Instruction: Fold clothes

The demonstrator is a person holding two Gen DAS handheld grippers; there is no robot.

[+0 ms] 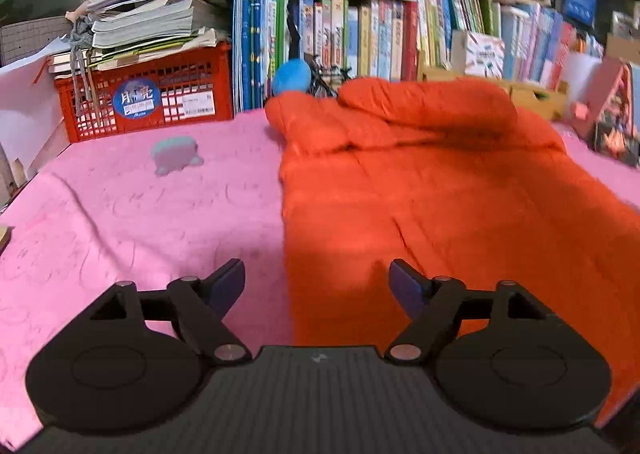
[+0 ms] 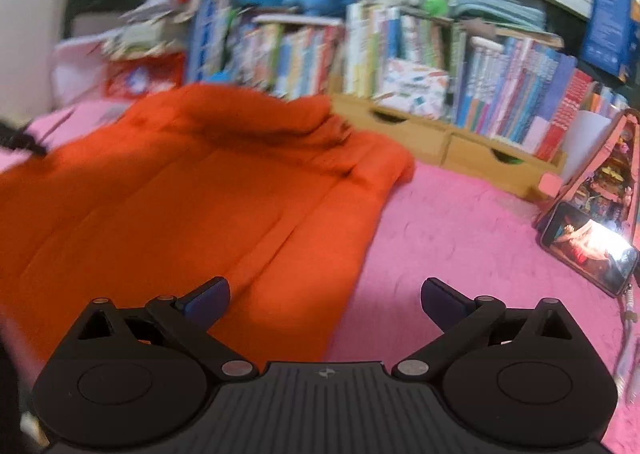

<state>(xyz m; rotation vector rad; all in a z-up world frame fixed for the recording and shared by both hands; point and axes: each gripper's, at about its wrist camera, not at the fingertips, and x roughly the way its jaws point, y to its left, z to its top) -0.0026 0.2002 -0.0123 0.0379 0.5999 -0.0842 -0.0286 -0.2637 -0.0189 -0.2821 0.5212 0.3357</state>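
An orange garment lies spread flat on the pink cloth, bunched into folds along its far end. My left gripper hovers over the garment's left edge, jaws open, nothing between them. In the right wrist view the same orange garment fills the left half. My right gripper stands wide open above its right edge, half over the pink cloth, holding nothing. A bit of the other gripper shows black at the left edge of that view.
A red crate stacked with papers stands at the back left, and a row of books with blue plush toys on top lines the back. A small teal toy lies on the cloth. A lit phone leans at the right, by wooden drawers.
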